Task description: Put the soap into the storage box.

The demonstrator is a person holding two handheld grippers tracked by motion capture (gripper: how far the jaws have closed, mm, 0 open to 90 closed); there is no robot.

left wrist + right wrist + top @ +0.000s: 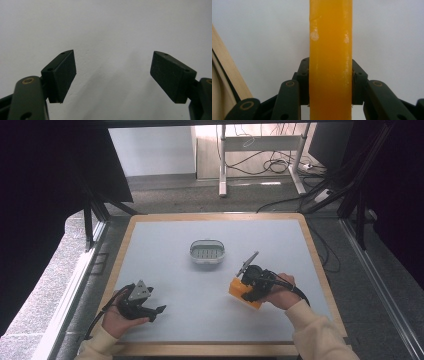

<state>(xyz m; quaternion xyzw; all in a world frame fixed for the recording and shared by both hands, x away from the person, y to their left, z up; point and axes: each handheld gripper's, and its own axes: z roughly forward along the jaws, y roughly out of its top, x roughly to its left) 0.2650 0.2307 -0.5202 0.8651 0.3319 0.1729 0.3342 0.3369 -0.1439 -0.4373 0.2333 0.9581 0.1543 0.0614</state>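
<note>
1. Right now we are pinching an orange block [245, 293] in our right gripper [248, 289], the jaws pressing on its two flat sides, as the right gripper view [330, 62] shows.
2. We are holding that block over the table [175, 250], on the near right of the white perforated basket [207, 252] and well apart from it.
3. We are resting our left gripper [152, 311] on the near left of the basket, its jaws spread wide with nothing between them [112, 75].
4. We are keeping both hands on the near side of the basket.
</note>
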